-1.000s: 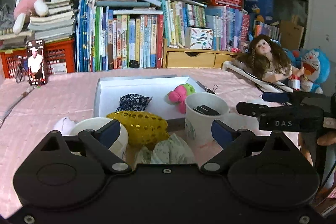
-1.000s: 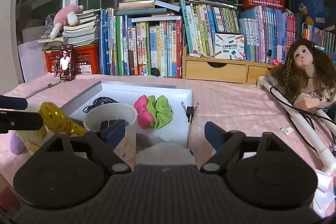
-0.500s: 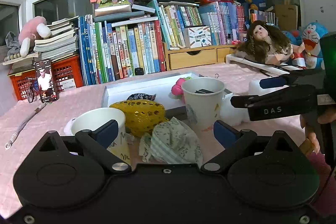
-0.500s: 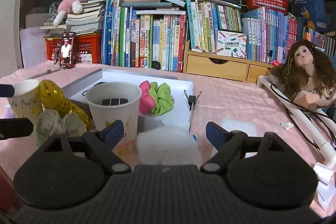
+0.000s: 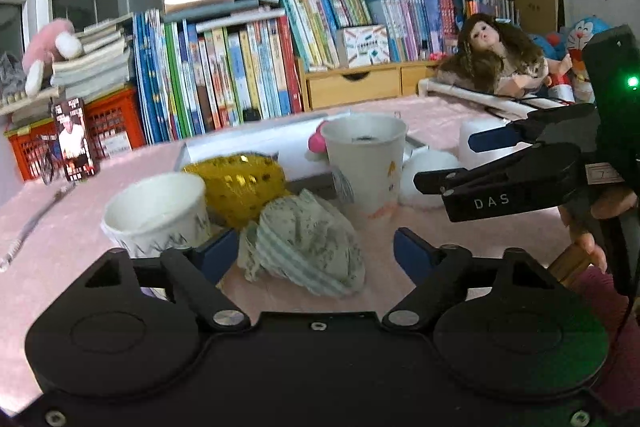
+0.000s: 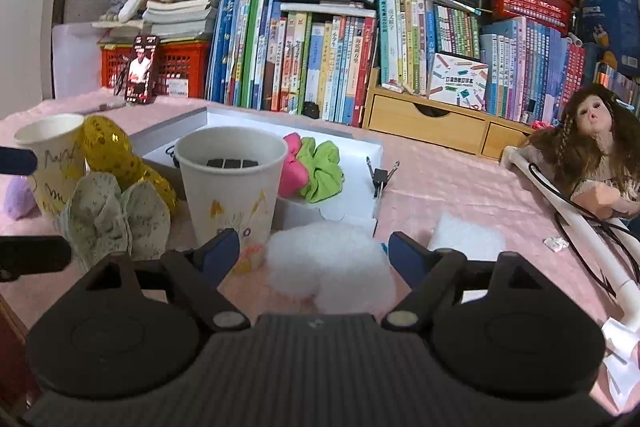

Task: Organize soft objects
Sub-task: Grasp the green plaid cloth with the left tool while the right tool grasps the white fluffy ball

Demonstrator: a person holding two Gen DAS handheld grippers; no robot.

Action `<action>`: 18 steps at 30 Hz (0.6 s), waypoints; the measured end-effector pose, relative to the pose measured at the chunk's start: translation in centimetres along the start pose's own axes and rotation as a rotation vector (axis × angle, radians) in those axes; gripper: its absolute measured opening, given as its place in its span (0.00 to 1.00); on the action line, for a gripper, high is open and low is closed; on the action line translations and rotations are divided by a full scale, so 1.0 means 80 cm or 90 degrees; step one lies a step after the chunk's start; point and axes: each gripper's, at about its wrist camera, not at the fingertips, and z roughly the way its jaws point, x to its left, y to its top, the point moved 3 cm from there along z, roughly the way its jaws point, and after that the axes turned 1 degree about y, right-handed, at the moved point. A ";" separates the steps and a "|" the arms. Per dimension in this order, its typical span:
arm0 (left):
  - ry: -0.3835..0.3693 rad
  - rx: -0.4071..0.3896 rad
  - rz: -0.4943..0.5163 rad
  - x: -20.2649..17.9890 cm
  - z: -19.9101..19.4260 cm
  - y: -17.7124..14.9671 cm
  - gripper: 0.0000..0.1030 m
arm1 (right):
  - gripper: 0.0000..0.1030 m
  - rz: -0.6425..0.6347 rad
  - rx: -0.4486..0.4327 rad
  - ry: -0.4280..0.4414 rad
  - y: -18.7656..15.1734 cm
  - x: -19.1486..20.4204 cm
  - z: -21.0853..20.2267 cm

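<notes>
Evidently each gripper is lined up on its own soft piece: the left gripper [image 5: 314, 251], jaws just closing but not yet pressing, straddles the pale green scrunchie [image 5: 304, 241] at lower centre, while the right gripper [image 6: 314, 253] stands wide around the white fluffy scrunchie [image 6: 332, 267] on the counter [image 6: 440, 183]. Its near edge is hidden (gripper body covers it).

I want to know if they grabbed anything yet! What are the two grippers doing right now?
Left gripper: jaws open, just been closing, around the crumpled green patterned cloth, not gripping.
Right gripper: jaws open around the fluffy white ball, holding nothing.
</notes>
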 end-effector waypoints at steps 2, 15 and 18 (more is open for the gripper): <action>0.002 0.008 -0.010 0.001 0.008 -0.004 0.77 | 0.82 -0.004 0.008 -0.001 -0.001 0.001 0.004; 0.037 0.046 -0.040 -0.002 0.057 -0.016 0.67 | 0.81 -0.014 0.051 -0.020 -0.008 0.000 0.035; 0.045 0.046 -0.042 -0.003 0.061 -0.016 0.66 | 0.81 -0.023 0.058 -0.029 -0.009 0.000 0.042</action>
